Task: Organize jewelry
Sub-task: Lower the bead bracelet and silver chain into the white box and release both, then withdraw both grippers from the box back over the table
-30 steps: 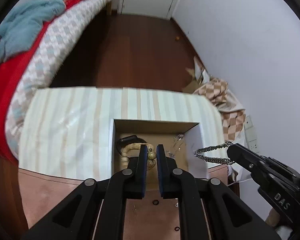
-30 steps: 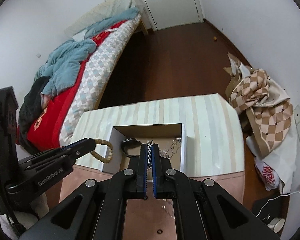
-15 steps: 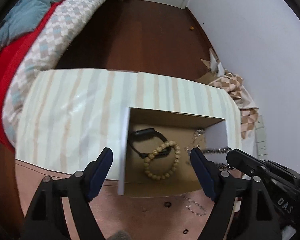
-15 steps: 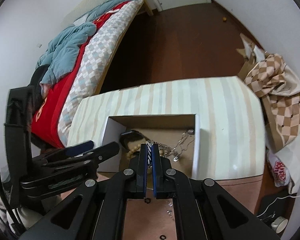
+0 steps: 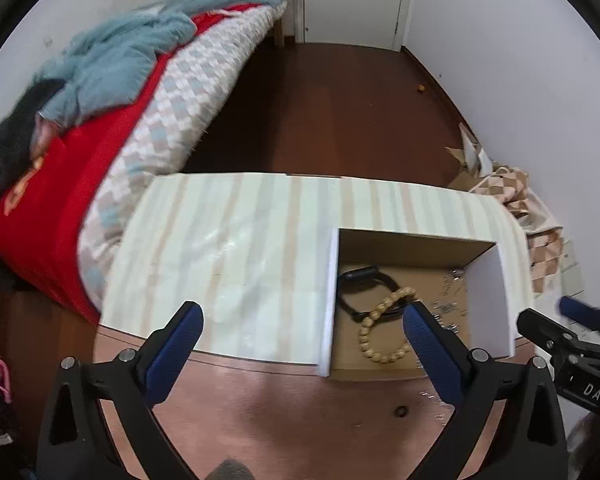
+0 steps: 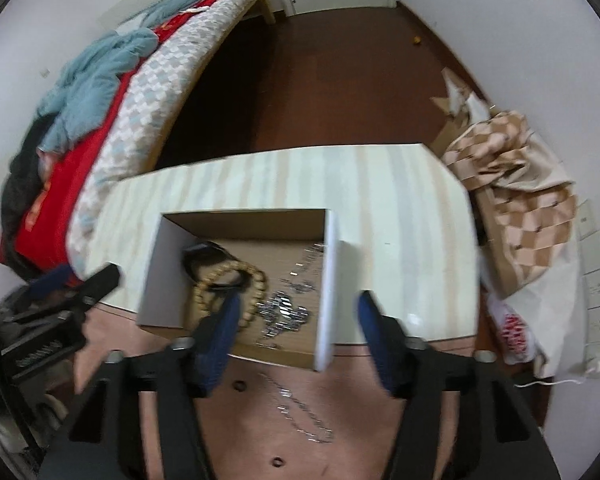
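An open cardboard box (image 5: 496, 276) (image 6: 152, 276) with white sides sits on a striped cloth. Inside lie a black watch (image 5: 360, 280) (image 6: 198, 258), a wooden bead bracelet (image 5: 380, 336) (image 6: 236, 276) and silver chains (image 5: 448, 312) (image 6: 288, 308). My left gripper (image 5: 300, 334) is open and empty, left of and above the box. My right gripper (image 6: 296, 320) is open and empty, its fingers astride the box's right wall. A silver chain (image 6: 300, 412) and small dark rings (image 5: 401, 411) (image 6: 239, 385) lie on the pink table before the box.
The striped cloth (image 5: 236, 252) covers the table's far part. A bed with a red and checked cover (image 5: 112, 136) stands left. A checked bag (image 6: 512, 208) and white plastic bag (image 6: 516, 332) lie on the floor at right. The right gripper's body shows in the left wrist view (image 5: 572, 344).
Both grippers opened. The left let the bead bracelet fall into the box and drew back left. The right released its silver chain, which now lies in the box.
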